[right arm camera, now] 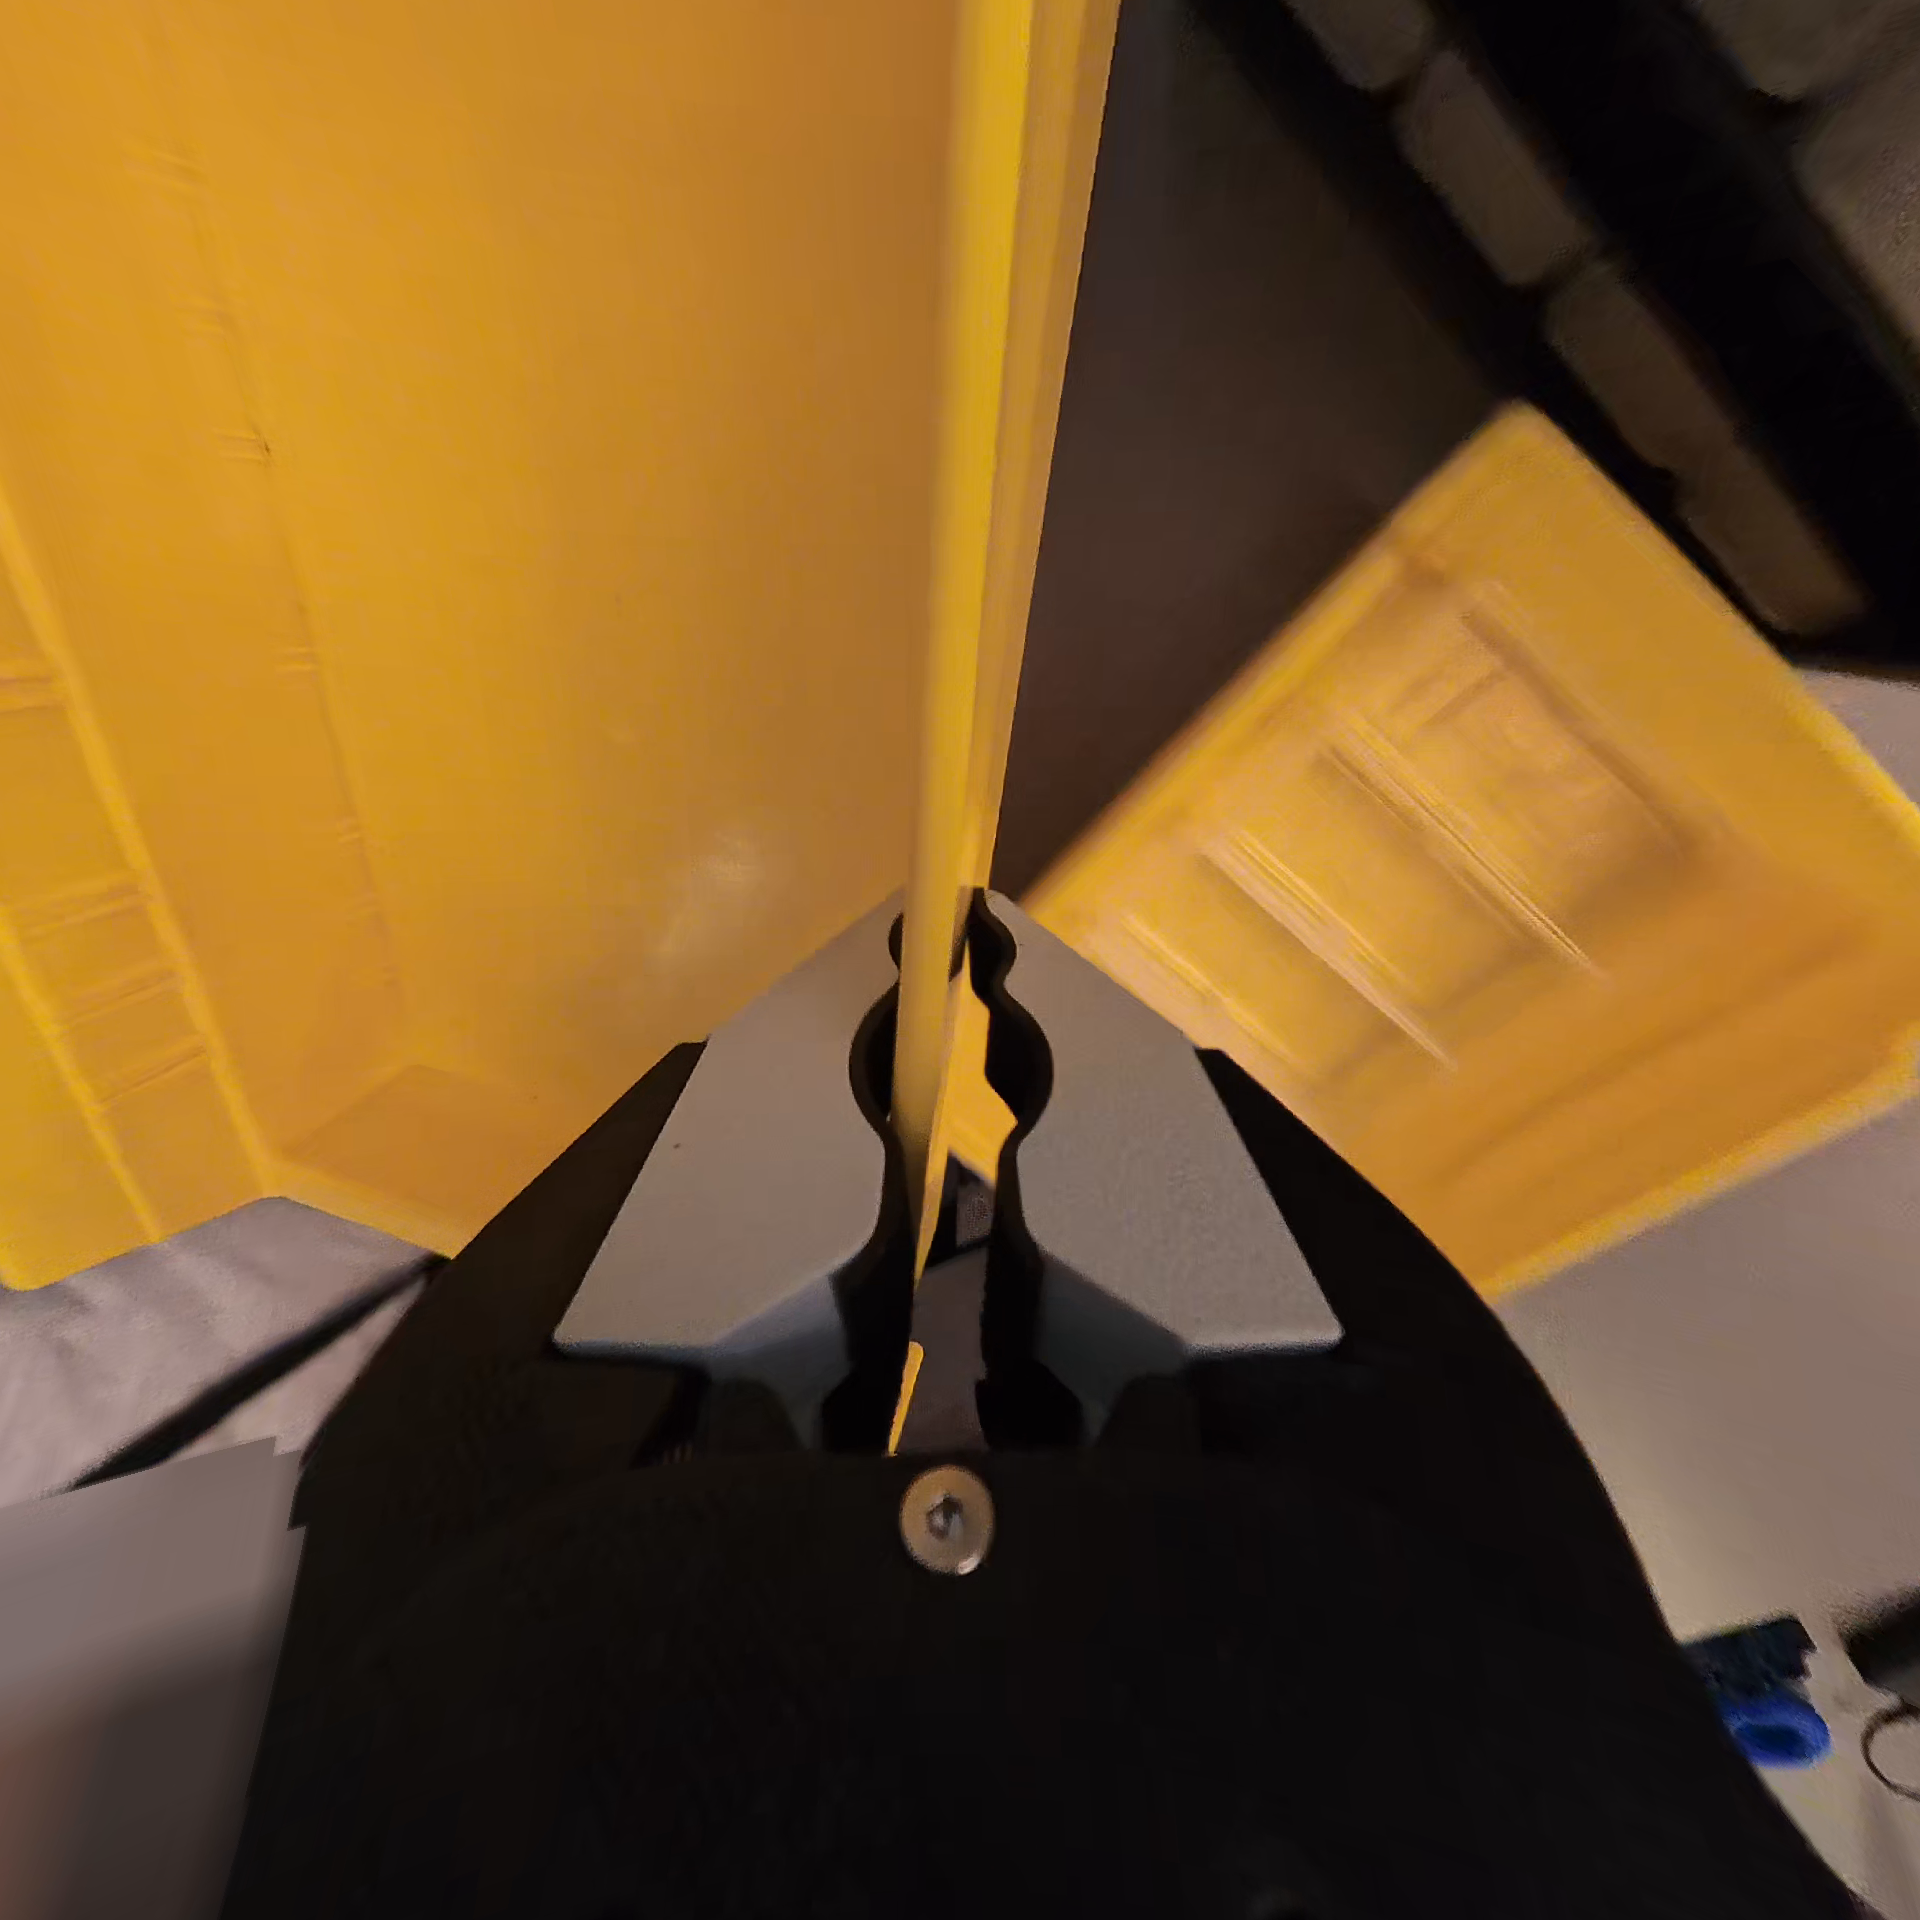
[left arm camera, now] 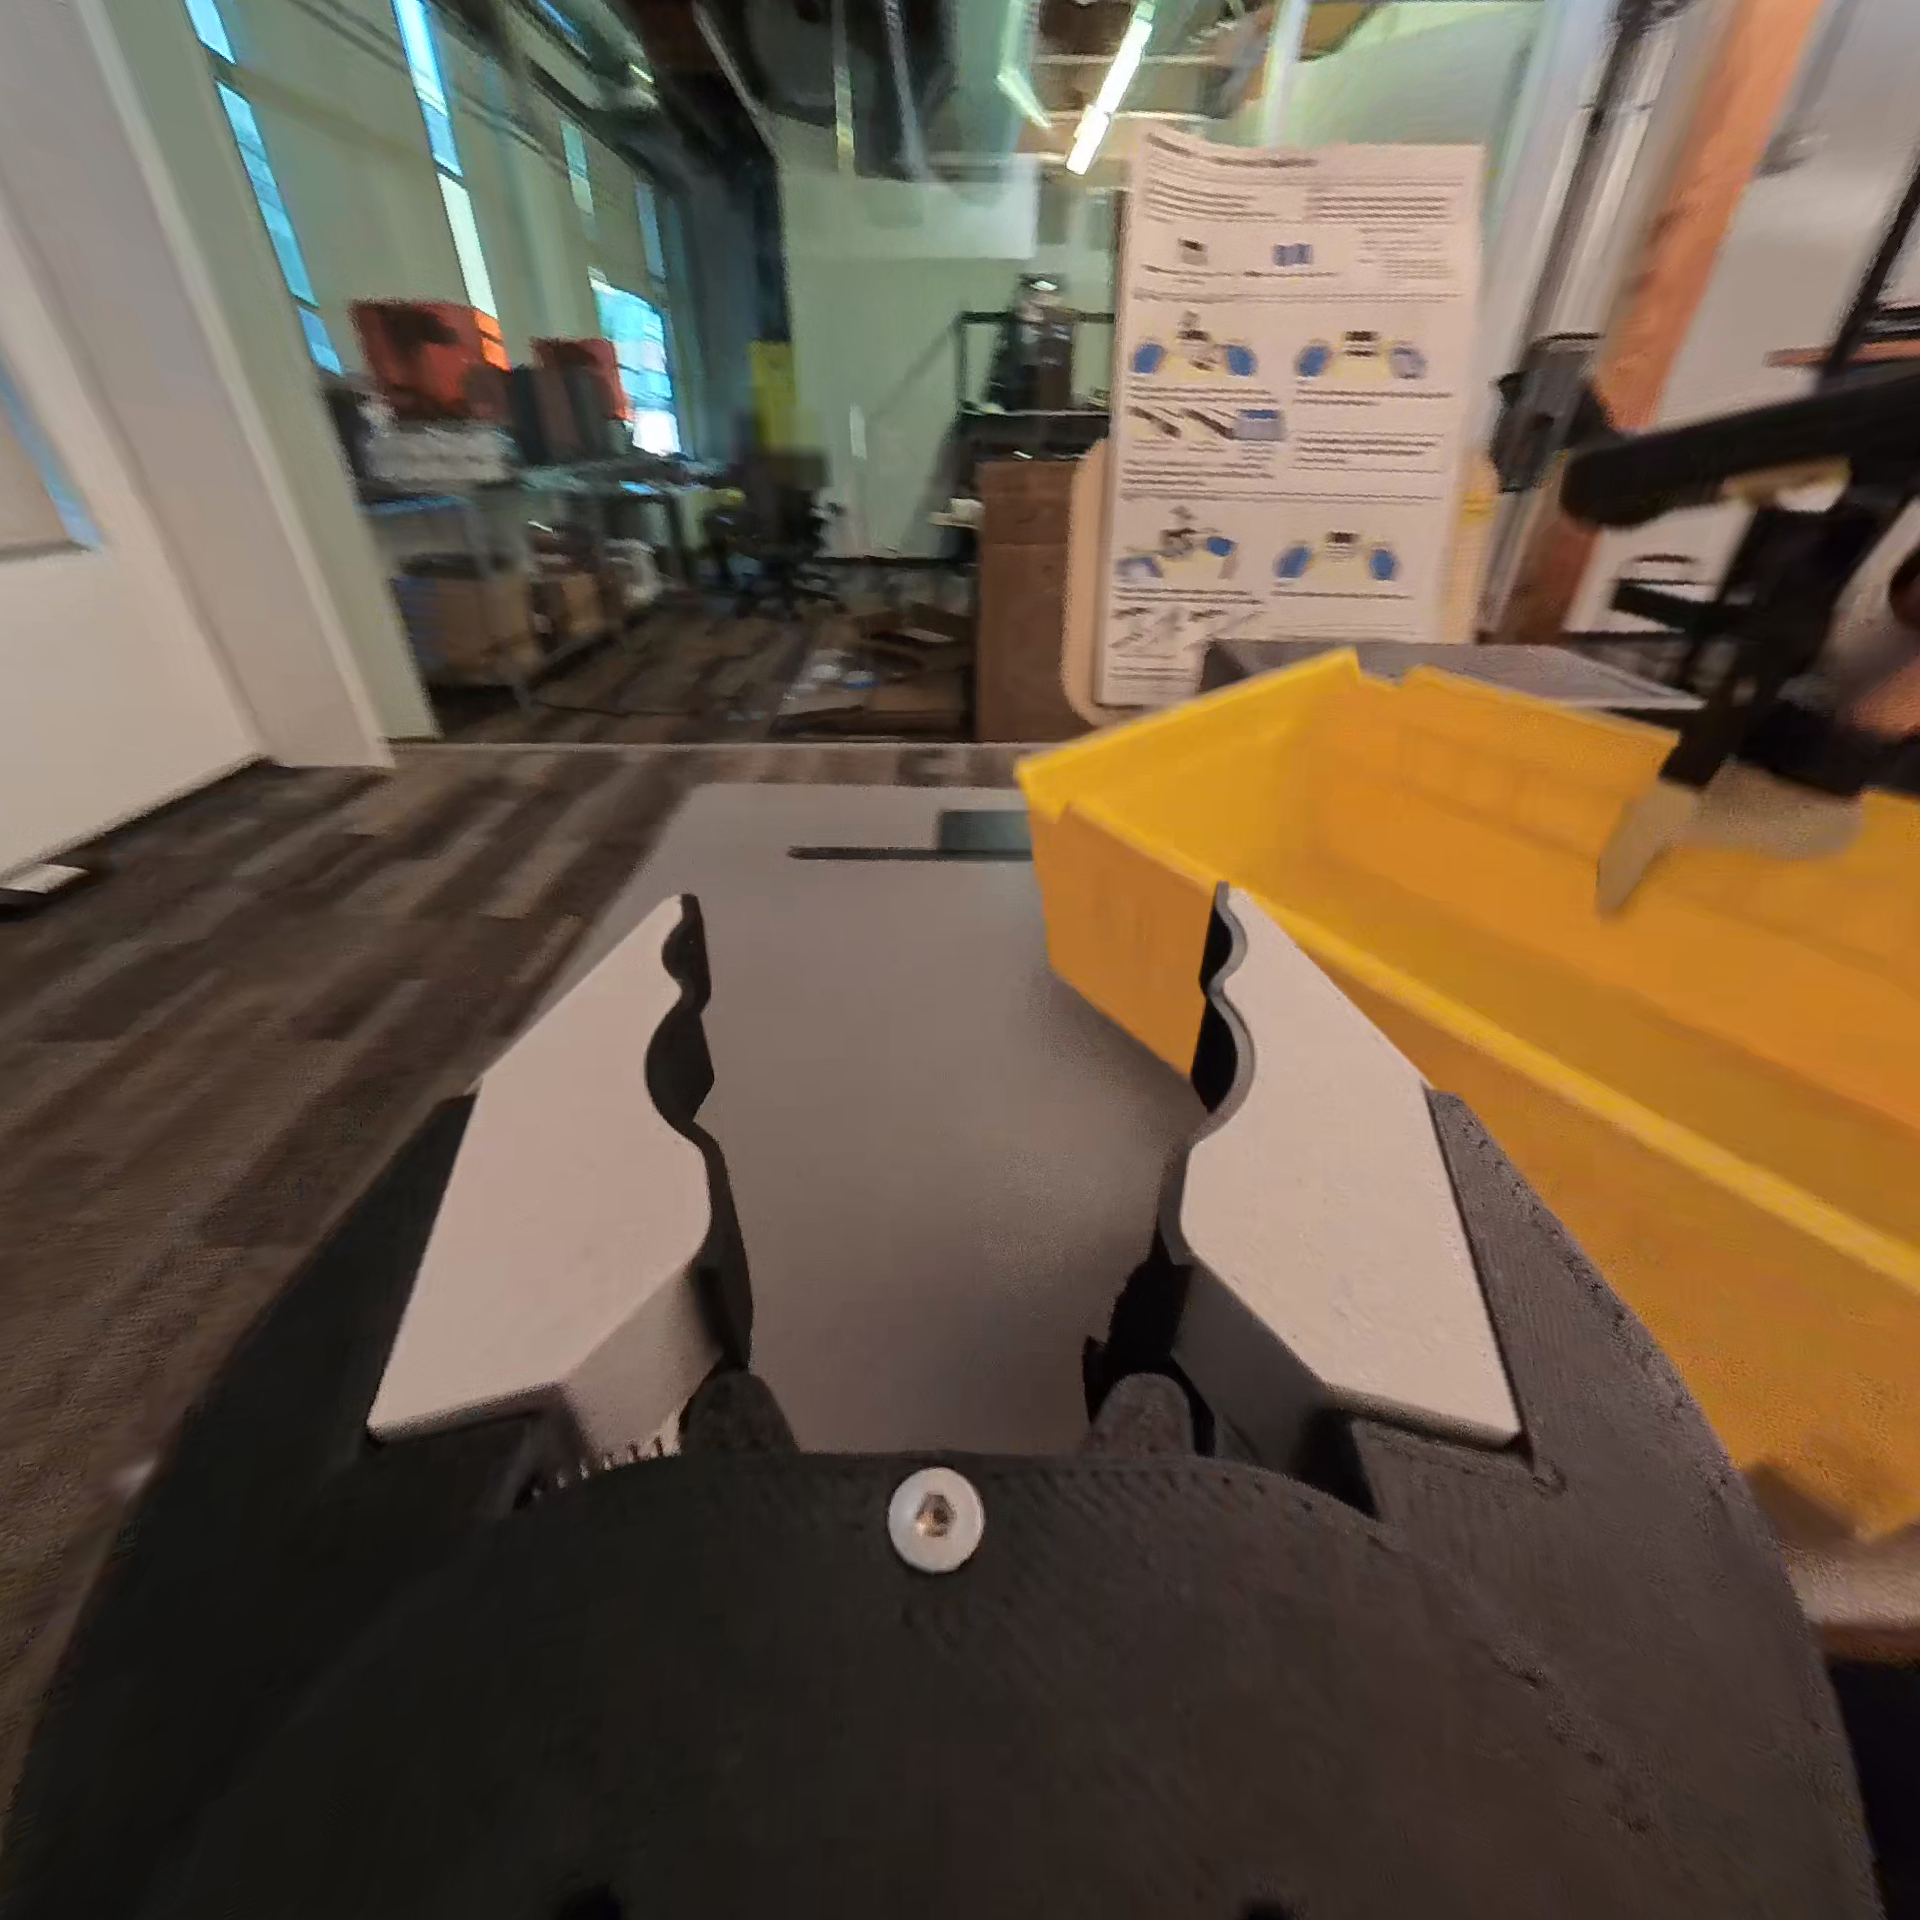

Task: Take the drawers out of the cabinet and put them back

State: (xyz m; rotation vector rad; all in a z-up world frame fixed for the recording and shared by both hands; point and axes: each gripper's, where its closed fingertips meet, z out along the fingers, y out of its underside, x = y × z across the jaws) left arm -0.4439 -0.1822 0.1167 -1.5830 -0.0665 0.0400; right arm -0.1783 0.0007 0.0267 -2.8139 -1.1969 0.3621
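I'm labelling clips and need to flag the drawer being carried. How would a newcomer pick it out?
Start from the dark tabletop. On its right side is a long, open yellow drawer, empty inside. The right gripper is shut on its thin side wall, whereas the second yellow drawer beyond that wall is held by nothing, and the left gripper is open and empty.

Bright indoor light, motion blur, fisheye edges

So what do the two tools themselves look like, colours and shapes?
Both look alike. The left tool has a rough black printed body, one silver screw at its centre, and two pale grey wedge-shaped fingers with wavy black inner edges. The right tool shows the same black body, silver screw and grey scalloped fingers. No cables or sleeves show.
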